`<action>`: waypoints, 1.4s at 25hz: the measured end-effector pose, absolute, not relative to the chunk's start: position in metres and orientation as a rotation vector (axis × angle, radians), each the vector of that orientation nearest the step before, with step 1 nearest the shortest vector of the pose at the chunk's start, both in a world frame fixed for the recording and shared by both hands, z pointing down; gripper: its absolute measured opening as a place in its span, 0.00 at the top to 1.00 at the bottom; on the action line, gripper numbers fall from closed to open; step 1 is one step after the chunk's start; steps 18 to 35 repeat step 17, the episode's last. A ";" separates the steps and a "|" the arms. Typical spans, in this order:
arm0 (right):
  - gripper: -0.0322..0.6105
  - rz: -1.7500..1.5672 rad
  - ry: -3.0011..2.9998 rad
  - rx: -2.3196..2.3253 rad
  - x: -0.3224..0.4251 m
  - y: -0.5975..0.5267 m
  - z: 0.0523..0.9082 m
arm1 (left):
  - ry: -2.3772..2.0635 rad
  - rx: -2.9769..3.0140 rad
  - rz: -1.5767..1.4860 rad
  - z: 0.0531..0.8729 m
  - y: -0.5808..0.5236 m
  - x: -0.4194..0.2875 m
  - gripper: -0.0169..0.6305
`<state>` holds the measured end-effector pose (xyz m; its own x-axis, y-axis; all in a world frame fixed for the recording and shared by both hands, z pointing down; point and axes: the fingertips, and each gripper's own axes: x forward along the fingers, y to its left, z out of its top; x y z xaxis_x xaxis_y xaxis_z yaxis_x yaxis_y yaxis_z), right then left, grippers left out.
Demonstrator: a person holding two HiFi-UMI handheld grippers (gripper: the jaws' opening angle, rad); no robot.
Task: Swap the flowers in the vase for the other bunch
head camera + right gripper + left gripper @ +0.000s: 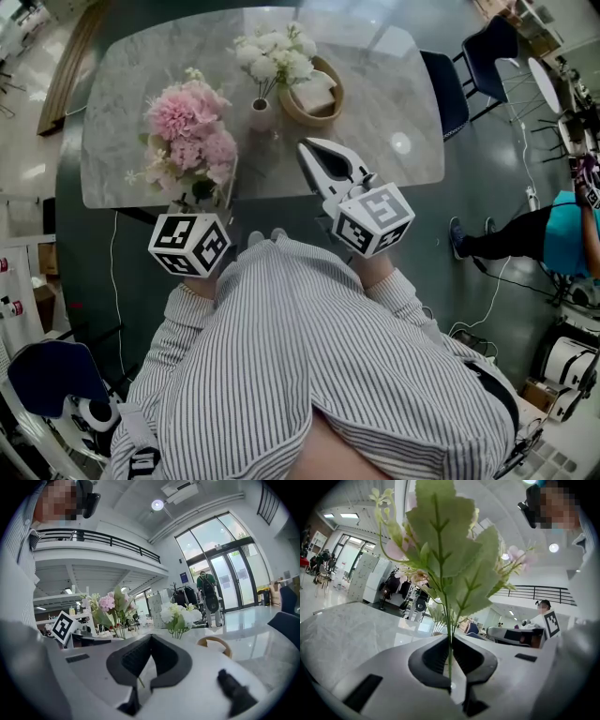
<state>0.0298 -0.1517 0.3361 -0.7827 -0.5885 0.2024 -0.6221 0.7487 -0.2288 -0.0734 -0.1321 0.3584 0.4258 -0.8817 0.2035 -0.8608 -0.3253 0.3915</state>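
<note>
**Head view.** The left gripper (221, 190) is pinching the pink bunch (187, 141) by its stems. The blooms are rising above the jaws, over the near edge of the table (394, 84). The right gripper (307, 148), jaws pressed together, is pointing toward the vase (262, 114). The vase is holding the white flowers (277, 54) ahead of the tips, and a bowl (336, 101) is sitting just beside it.

**Left gripper view.** The jaws are clamping the green stems (449, 639), and leaves are spreading directly above them.

**Right gripper view.** The jaws are meeting with nothing gripped. A thin green sliver (140, 682) is showing low in their seam; what it is cannot be told. The white flowers are standing beyond the tips, with the pink bunch to their left and the bowl to their right.
</note>
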 end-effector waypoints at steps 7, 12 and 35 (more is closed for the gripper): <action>0.93 0.427 -2.820 0.969 0.025 -0.154 0.338 | -1.471 2.239 -0.059 0.361 -0.132 -0.076 0.92; 0.93 0.432 -2.814 0.969 0.024 -0.155 0.340 | -1.462 2.236 -0.059 0.363 -0.133 -0.076 0.92; 0.93 0.426 -2.813 0.982 0.026 -0.154 0.338 | -1.457 2.239 -0.057 0.364 -0.131 -0.075 0.92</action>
